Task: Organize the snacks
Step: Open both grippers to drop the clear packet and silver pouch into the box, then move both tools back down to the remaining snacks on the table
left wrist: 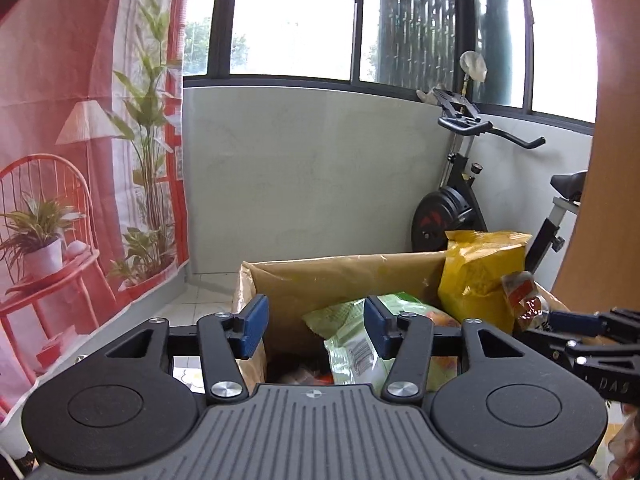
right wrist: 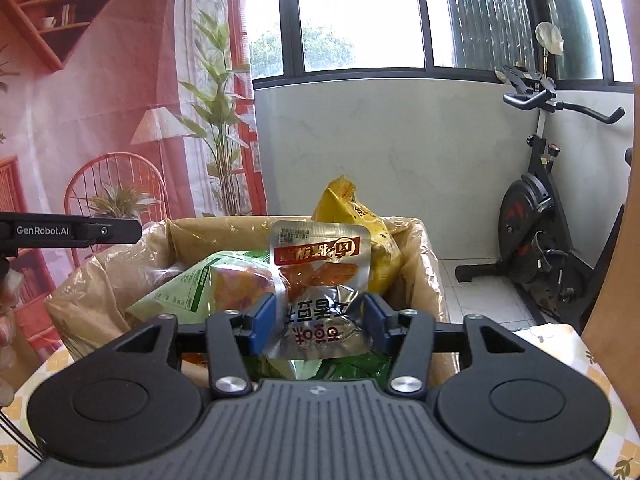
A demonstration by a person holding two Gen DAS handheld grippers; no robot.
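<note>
A brown cardboard box (left wrist: 340, 276) lined with plastic holds a yellow snack bag (left wrist: 480, 276) and a green snack bag (left wrist: 352, 336). My left gripper (left wrist: 316, 328) is open and empty just above the box's near side. My right gripper (right wrist: 320, 320) is shut on a silver snack packet (right wrist: 316, 272) with red print, held upright over the box (right wrist: 100, 276). The green bag (right wrist: 208, 284) and yellow bag (right wrist: 360, 224) lie behind it. The right gripper with the packet (left wrist: 524, 296) also shows at the right edge of the left wrist view.
An exercise bike (right wrist: 536, 216) stands by the white wall at the right. A printed red backdrop (left wrist: 80, 160) hangs at the left. The box sits on a table with a patterned cloth (right wrist: 560, 344). A wooden panel (left wrist: 612, 160) is at the far right.
</note>
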